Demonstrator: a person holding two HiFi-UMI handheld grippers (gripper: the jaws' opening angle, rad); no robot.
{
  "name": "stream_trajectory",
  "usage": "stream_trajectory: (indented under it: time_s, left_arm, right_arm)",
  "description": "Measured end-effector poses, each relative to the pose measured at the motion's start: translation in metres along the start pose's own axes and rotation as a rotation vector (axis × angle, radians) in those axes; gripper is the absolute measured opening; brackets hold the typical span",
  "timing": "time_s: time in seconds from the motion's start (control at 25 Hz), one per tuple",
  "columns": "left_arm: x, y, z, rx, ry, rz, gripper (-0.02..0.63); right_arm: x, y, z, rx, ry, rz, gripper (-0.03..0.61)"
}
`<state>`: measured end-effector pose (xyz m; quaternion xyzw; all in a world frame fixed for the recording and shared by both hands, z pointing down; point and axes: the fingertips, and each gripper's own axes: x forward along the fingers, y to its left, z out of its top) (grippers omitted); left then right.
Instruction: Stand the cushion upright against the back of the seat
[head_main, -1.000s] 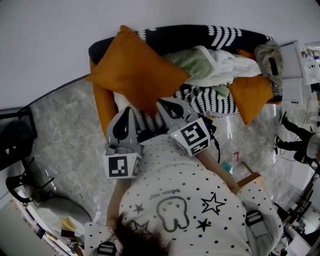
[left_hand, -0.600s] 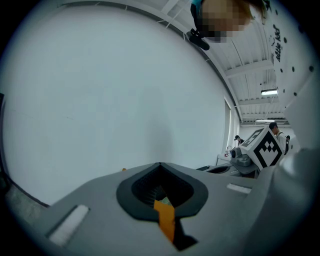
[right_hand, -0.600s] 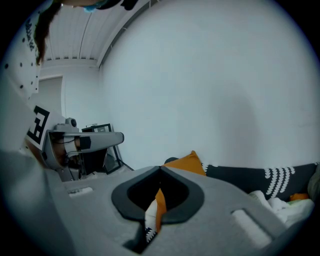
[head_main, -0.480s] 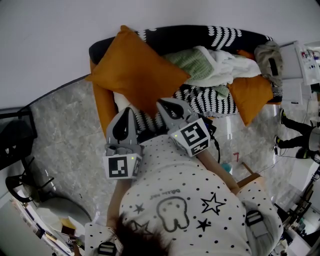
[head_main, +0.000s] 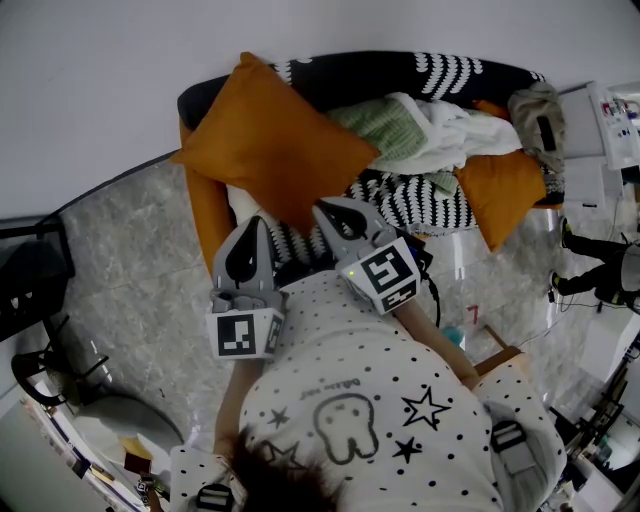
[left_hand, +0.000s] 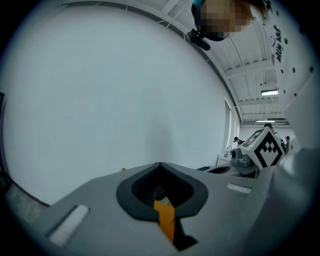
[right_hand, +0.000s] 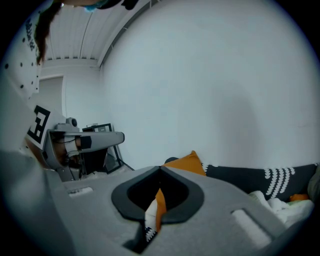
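Note:
A large orange cushion (head_main: 275, 140) leans tilted on the left end of the black-and-white patterned sofa (head_main: 440, 72), its top corner against the backrest. That corner (right_hand: 189, 162) also shows above my right gripper (right_hand: 160, 170). Both grippers hover in front of the sofa, short of the cushion's lower edge and apart from it. My left gripper (head_main: 250, 225) is shut with nothing in it, and so is my right gripper (head_main: 325, 208). In the left gripper view, the left gripper (left_hand: 160, 165) faces a white wall, with only an orange sliver showing through its jaws.
A heap of green and white cloth (head_main: 425, 130) fills the middle of the seat. A second orange cushion (head_main: 505, 190) lies at the sofa's right end. A dark chair (head_main: 30, 285) stands at the left, shelving (head_main: 610, 130) at the right.

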<state>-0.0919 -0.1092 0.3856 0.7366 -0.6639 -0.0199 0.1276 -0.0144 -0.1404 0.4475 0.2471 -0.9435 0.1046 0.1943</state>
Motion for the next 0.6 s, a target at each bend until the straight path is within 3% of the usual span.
stream_trajectory:
  time_s: [0.6]
  left_arm:
    - [-0.0004,0.0025,-0.0015,0.002,0.004,0.0,0.002]
  right_arm:
    - [0.0009,-0.0006,0.0014,0.001,0.001,-0.004,0.0]
